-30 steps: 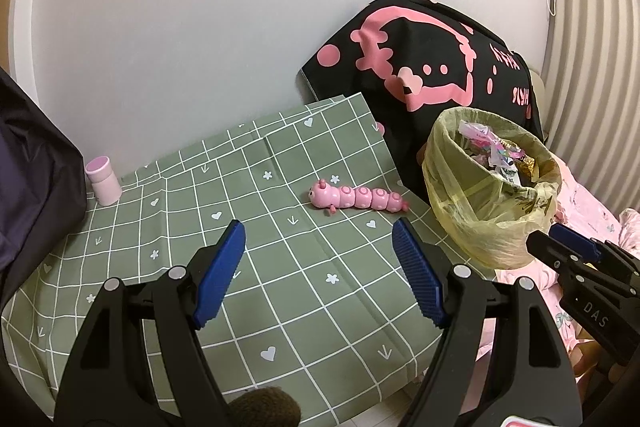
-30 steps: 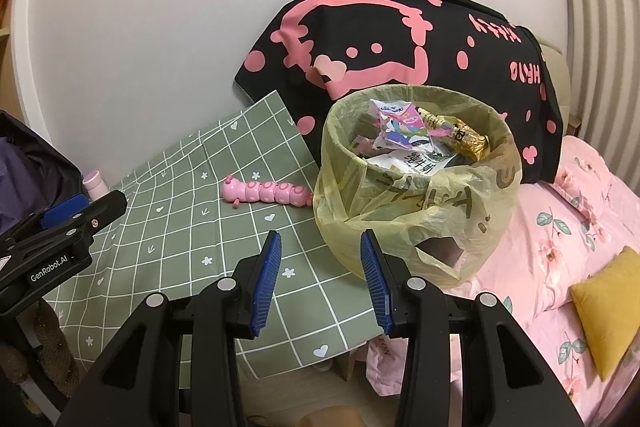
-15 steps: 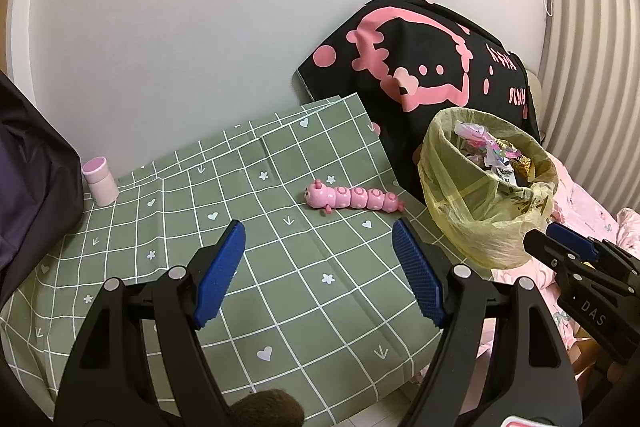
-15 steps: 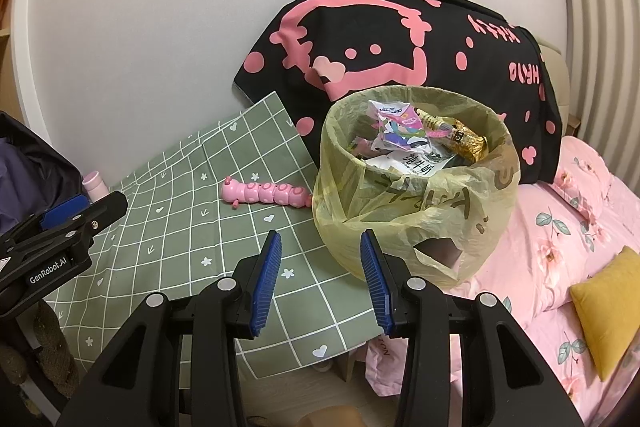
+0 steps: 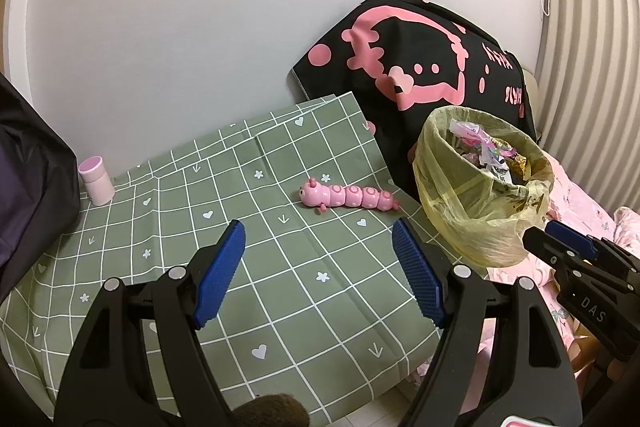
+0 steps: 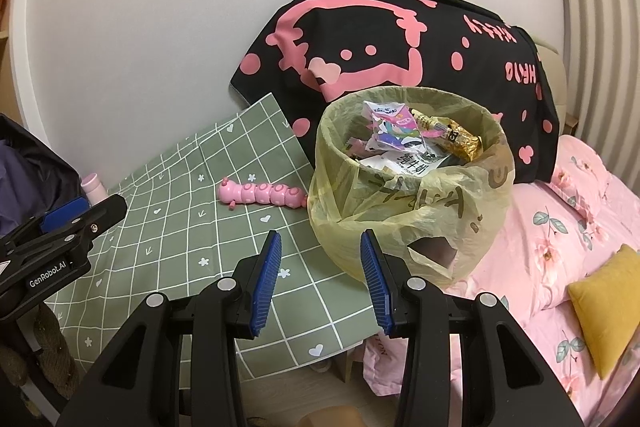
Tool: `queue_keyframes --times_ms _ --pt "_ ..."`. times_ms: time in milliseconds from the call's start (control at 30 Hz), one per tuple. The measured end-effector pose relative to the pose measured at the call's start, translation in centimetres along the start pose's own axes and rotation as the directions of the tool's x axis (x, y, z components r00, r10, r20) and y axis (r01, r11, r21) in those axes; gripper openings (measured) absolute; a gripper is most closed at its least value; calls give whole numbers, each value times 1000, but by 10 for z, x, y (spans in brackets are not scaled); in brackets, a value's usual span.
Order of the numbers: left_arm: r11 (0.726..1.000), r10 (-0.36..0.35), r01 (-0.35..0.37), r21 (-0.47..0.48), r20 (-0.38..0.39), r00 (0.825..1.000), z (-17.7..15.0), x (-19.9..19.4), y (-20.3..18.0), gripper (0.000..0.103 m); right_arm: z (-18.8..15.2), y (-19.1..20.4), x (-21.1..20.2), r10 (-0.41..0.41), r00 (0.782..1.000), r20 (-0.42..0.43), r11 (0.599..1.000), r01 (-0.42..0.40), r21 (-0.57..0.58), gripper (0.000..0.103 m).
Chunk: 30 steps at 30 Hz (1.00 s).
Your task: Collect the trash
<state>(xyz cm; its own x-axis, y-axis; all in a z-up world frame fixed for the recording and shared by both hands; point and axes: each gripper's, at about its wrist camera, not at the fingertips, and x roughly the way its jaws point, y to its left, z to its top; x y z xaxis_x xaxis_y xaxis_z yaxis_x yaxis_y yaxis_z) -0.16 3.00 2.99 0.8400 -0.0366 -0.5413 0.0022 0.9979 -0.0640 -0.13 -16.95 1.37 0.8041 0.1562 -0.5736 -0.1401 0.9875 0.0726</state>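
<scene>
Your left gripper (image 5: 316,267) hangs with fingers spread wide and empty over the green checked cloth surface (image 5: 160,227); your right gripper (image 6: 318,279) stands narrower, also empty, just short of the yellow plastic-lined trash bin (image 6: 408,211). The bin, full of wrappers (image 6: 400,139), sits at the surface's edge against the pink floral bed (image 6: 568,219). Pinch only the thin liner and it may tear or tip. The pink plastic caterpillar toy (image 5: 348,197) beside it isn't trash.

A home bedroom — pink floral bedding (image 6: 560,227), a yellow cushion (image 6: 604,303), a cartoon-print black blanket (image 6: 400,39).
</scene>
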Motion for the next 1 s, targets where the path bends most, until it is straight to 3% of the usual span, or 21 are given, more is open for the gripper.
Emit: queue_keyframes --times_ms 1000 --pt "1000 -9 9 9 13 1000 1 -3 -2 72 0 -1 -3 -6 1000 8 1000 6 5 39"
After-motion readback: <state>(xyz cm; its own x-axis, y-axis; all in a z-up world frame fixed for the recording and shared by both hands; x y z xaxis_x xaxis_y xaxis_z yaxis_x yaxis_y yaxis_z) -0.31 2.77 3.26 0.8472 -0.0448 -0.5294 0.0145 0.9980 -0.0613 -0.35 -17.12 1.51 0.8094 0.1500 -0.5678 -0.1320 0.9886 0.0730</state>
